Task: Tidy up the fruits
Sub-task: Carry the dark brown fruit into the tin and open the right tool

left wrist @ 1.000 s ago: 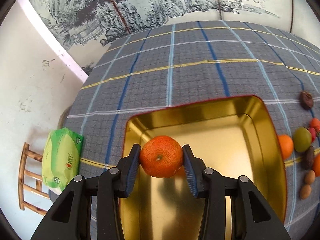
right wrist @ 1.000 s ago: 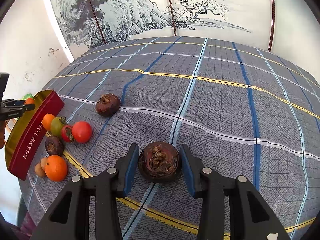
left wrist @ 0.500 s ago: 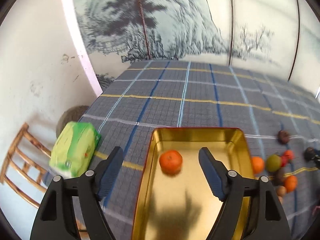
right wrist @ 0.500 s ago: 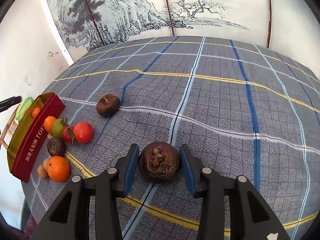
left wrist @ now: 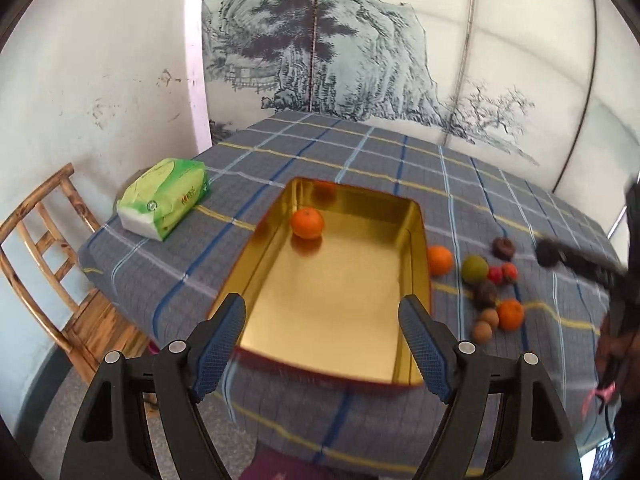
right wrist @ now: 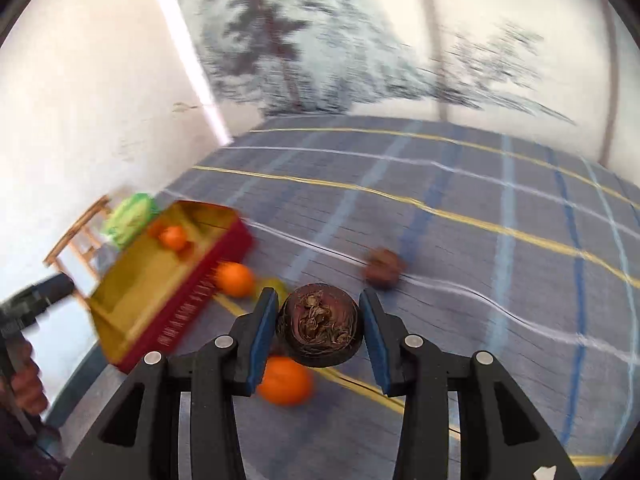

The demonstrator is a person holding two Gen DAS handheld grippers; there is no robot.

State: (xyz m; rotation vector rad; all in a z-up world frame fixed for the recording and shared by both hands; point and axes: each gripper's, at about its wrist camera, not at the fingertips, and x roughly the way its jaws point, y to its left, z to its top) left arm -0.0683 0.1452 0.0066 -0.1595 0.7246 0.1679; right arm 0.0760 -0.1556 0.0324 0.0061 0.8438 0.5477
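Gold-lined red metal tin (left wrist: 280, 280) held one orange mandarin (left wrist: 307, 222). Left gripper (left wrist: 320, 344) gaped empty. Right gripper (right wrist: 318, 326) pinched a dark brown water chestnut (right wrist: 320, 324); that round bulb could slip mid-carry.

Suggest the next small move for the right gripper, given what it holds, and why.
Probably carry the dark brown fruit, clamped in the right gripper, across to the gold tray and release it there. One orange already lies in the tray, and the left gripper is open and empty.
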